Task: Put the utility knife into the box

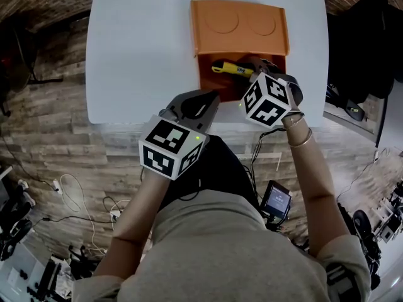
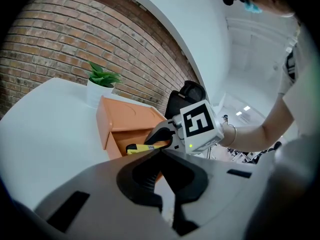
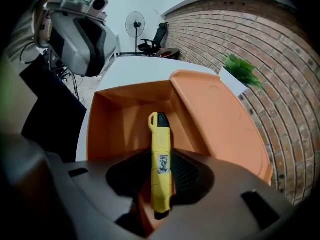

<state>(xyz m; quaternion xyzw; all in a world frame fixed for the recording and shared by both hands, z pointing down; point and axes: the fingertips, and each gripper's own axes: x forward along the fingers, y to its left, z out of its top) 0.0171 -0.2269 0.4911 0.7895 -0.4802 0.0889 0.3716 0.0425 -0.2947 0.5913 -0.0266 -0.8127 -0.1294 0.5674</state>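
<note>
The orange box point(image 1: 211, 80) stands open on the white table point(image 1: 138, 49), its lid point(image 1: 239, 25) folded back. My right gripper point(image 1: 250, 69) is shut on the yellow utility knife point(image 1: 229, 68) and holds it over the box's open cavity. In the right gripper view the knife point(image 3: 159, 134) lies lengthwise between the jaws of the right gripper point(image 3: 161, 156), its black tip pointing into the box point(image 3: 125, 119). My left gripper point(image 1: 204, 102) hovers by the table's front edge, left of the box, jaws together and empty. The left gripper view shows the left gripper point(image 2: 161, 153), the box point(image 2: 125, 121) and the knife point(image 2: 142, 147).
A potted plant point(image 2: 102, 81) in a white pot stands behind the box at the table's far edge. Brick wall lies beyond it. A fan point(image 3: 134, 24) and an office chair point(image 3: 159, 34) stand off the table. Cables point(image 1: 69, 194) lie on the wooden floor.
</note>
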